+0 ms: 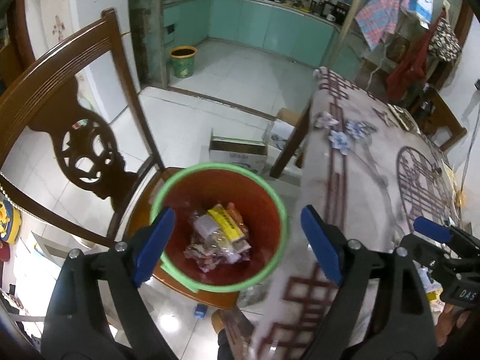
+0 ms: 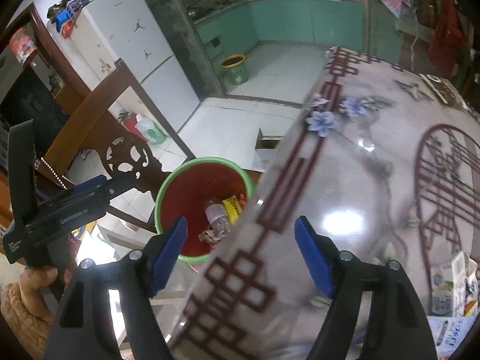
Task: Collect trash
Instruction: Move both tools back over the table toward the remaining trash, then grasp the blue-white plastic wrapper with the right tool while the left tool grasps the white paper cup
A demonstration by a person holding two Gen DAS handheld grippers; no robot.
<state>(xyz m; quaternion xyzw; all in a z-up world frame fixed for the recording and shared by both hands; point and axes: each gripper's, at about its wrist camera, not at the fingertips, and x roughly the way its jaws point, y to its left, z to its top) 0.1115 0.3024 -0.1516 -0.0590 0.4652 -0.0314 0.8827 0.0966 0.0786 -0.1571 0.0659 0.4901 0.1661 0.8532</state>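
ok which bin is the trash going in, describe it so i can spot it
Start at the wooden chair beside the table with the patterned cloth. The bin stands on its seat, hard against the table's edge. It is red inside with a light green rim and already holds a clear bottle and wrappers, unlike the green, yellow-rimmed bin on the kitchen floor.

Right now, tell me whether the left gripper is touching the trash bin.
Cannot tell. In the left wrist view the left gripper stands open over the bin, one pad overlapping the green rim; neither view plainly shows contact or a gap.
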